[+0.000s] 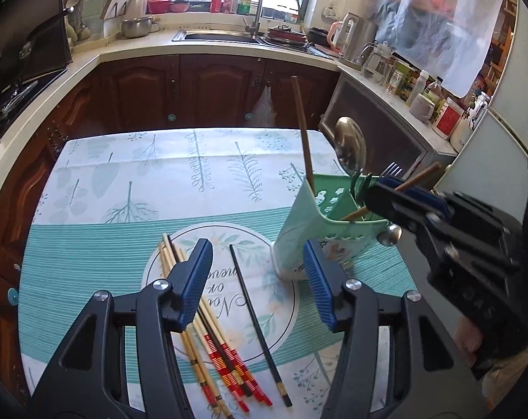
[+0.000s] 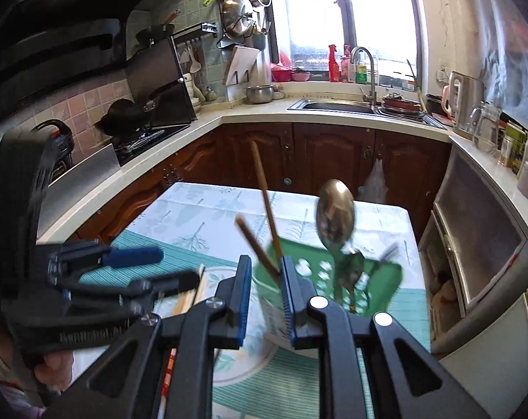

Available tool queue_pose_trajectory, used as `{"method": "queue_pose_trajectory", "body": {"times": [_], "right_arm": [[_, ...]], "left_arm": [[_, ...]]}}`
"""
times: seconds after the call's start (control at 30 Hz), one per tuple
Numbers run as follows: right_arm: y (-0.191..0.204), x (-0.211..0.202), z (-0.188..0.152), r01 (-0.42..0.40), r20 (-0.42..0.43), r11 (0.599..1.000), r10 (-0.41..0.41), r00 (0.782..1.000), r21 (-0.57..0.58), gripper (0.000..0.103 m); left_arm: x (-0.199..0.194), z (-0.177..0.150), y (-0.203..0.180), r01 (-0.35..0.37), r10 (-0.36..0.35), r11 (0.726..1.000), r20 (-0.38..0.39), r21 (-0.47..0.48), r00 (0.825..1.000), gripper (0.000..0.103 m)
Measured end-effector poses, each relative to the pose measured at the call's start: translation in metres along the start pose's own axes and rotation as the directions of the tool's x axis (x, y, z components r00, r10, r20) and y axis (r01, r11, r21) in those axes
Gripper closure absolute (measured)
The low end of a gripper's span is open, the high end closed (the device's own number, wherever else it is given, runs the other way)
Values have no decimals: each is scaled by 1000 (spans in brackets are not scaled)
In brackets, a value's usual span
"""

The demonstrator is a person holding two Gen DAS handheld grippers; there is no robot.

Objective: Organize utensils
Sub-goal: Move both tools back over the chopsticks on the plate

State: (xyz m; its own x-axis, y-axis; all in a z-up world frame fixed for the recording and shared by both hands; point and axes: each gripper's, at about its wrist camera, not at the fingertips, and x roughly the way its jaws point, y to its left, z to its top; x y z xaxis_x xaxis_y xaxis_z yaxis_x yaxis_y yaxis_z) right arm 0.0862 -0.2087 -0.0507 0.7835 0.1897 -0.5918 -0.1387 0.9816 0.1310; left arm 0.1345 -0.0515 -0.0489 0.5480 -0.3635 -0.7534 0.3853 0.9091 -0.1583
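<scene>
**Fingers apart on both grippers; chopsticks still loose on the cloth**

Blue ribbed pads [image 1: 194, 279] of the left gripper [image 1: 257, 248] spread wide, gripping nothing, hovering over the table. Directly beneath the gap, flat on the teal-and-white leaf-print tablecloth [image 1: 124, 181]: one long black chopstick [image 1: 257, 314]. Just to its left, partly under the left-hand pad: a loose bundle of pale bamboo and dark chopsticks with red-banded ends [image 1: 208, 342], fanned out and touching one another.

Beyond the right-hand pad, standing upright on the cloth: a mint-green plastic utensil holder with cut-out sides [image 1: 299, 241]. Sticking up from it: a tall brown wooden chopstick [image 1: 304, 132], a large steel spoon with its bowl up [image 1: 349, 143] and a steel fork with its tines up [image 1: 391, 169].

Over the holder's rim, the right gripper [image 2: 265, 260], pads parted by a narrow gap. In that gap a second brown chopstick [image 2: 253, 241], slanted, lower end down inside the holder, blurred; no pad seen pressing on it.

Farther off: dark wooden cabinets, then a steel sink [image 1: 215, 36] with a curved tap [image 1: 255, 0] below a bright window.
</scene>
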Motion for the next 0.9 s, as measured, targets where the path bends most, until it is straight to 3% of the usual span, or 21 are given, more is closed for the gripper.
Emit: {"method": "queue_pose_trajectory", "body": {"times": [0.27,0.53,0.9], "right_arm": [[20,42,51,-17,-106,1000,18,994,9,86],[48,27,88,3,-129,996,-15,992,-92,86],[96,17,67,-83,-215,977,40,976,-195,86]], "left_arm": [[-37,9,21,-27,27,999,-2,-31,1000,52],[-58,23,33,-83,82,996,-64,-16,995,52],[-32,1,57,-118,109,993,-236,-25,966,52]]}}
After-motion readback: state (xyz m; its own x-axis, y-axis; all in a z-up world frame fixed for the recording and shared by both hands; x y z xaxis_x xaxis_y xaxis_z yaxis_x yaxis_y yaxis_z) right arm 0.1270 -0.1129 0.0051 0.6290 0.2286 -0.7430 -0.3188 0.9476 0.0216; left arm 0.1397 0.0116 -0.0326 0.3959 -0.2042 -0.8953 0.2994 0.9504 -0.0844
